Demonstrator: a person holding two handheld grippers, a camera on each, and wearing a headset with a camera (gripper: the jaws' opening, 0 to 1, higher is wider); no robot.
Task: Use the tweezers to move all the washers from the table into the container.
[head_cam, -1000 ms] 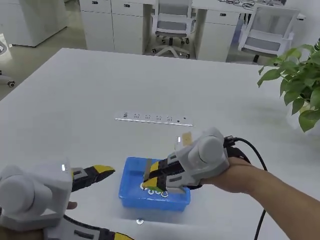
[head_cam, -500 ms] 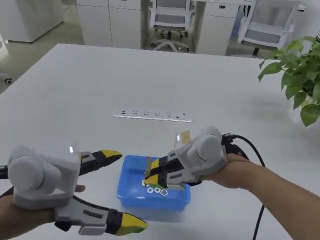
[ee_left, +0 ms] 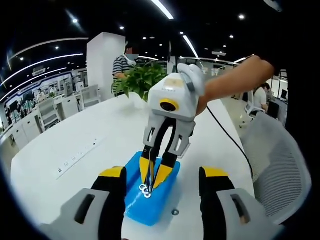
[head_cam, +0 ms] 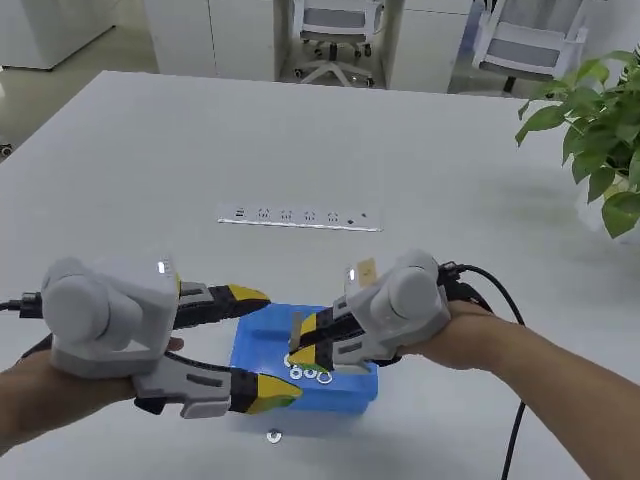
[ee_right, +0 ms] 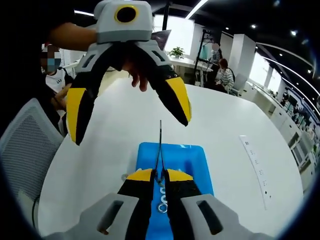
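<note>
Right now my right gripper [head_cam: 308,342] sits low over the blue container [head_cam: 250,346], its two tongs pressed together on the tweezers [ee_right: 160,142]. The thin legs run forward from between the yellow tips and point down into the tray. Their ends are too fine for me to read in the head view. In the left gripper view they meet just above a small cluster of washers [ee_left: 145,189] on the tray floor. I cannot tell whether a washer is pinched between them or whether they only hang over the pile. The rings overlap and the gripper's body covers part of them, so I cannot count them either.

My left gripper [head_cam: 268,343] is beside the tray's left end with its tongs spread wide and nothing between them. From the head view its lower tong crosses the tray's near left corner and hides that part of the rim. The hand behind it is cut off by the picture's edge.

One lone washer [head_cam: 274,436] lies on the white table [head_cam: 150,170], just off the tray's near side and apart from it. Farther back a power strip [head_cam: 300,217] lies flat, well clear of the tray.
</note>
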